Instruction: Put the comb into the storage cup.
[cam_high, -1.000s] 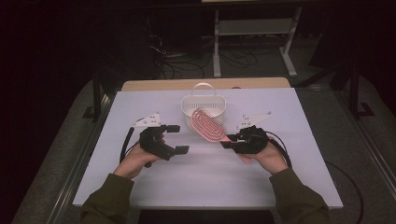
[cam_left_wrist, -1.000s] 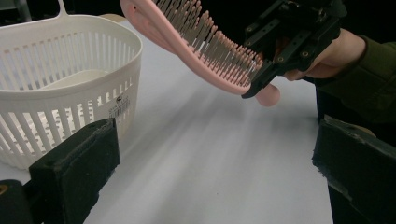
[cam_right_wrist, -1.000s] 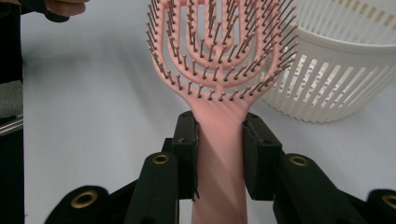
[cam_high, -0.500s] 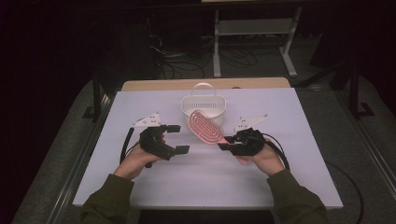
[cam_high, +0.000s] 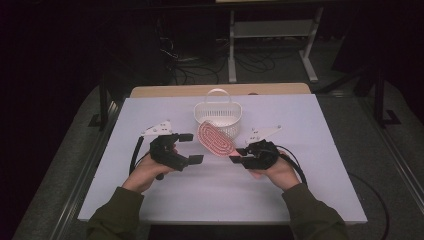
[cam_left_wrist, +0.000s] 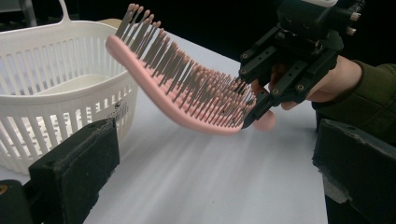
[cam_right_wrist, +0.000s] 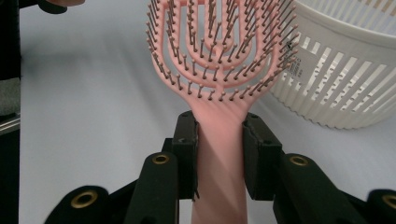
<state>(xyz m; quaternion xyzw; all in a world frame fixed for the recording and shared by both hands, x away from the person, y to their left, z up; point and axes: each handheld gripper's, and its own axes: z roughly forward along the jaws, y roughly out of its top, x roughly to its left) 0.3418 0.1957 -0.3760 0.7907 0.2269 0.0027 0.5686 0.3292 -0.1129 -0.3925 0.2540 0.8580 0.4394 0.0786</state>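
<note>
A pink hairbrush (cam_high: 216, 139) hangs tilted above the table, its head just in front of the white basket (cam_high: 234, 131). My right gripper (cam_high: 239, 156) is shut on the brush handle (cam_right_wrist: 219, 154), with a black pad pressed on each side. The bristled head (cam_right_wrist: 219, 51) points away from that gripper, next to the basket wall (cam_right_wrist: 341, 84). My left gripper (cam_high: 191, 148) stands open to the left of the brush, nothing between its pads. In the left gripper view the brush (cam_left_wrist: 187, 93) shows its bristles, with the right gripper (cam_left_wrist: 261, 100) on its handle end and the basket (cam_left_wrist: 60, 93) behind.
The white slatted basket has an upright handle (cam_high: 217, 93) and sits at the table's far middle. A white sheet (cam_high: 150, 200) covers the table. Cables trail from both grippers. Beyond the far edge the floor is dark, with a metal stand (cam_high: 270, 35).
The right gripper and the brush have shifted slightly left and toward the near edge. The left gripper has stayed in place.
</note>
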